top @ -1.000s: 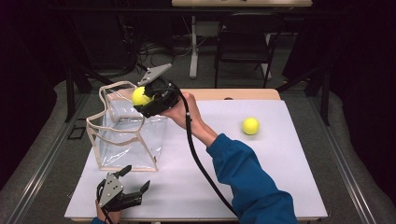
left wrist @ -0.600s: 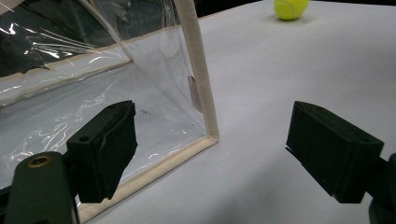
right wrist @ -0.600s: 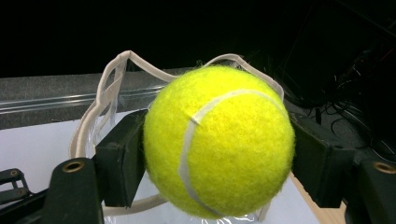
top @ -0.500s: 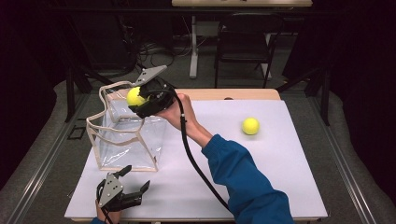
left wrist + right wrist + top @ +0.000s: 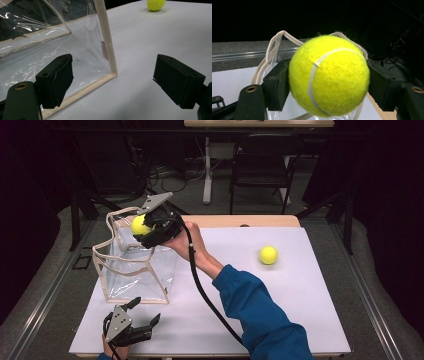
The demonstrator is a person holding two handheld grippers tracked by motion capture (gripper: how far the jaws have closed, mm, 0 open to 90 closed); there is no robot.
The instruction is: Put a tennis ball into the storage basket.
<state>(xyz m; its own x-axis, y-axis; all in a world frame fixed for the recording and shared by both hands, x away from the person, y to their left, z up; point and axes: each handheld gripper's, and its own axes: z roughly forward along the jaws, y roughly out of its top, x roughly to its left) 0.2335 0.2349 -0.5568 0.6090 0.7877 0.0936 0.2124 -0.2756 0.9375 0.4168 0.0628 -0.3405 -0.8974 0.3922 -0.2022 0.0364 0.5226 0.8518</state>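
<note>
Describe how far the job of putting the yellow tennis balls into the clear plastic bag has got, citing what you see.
Done: nothing sits inside the clear plastic bag with cream trim. In hand: the right gripper is shut on one yellow tennis ball, held over the bag's open top. Left: dropping that ball in, then fetching the second yellow tennis ball lying on the white table. The left gripper is open beside the bag's corner.

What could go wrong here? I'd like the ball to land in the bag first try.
1. The right tongs hold the ball near the rim of the clear bag, not plainly over its middle; dropped now, it might clip the rim and bounce off.
2. The left tongs are open beside the bag's corner, not holding it, so the light bag could tip or slide when hit.
</note>
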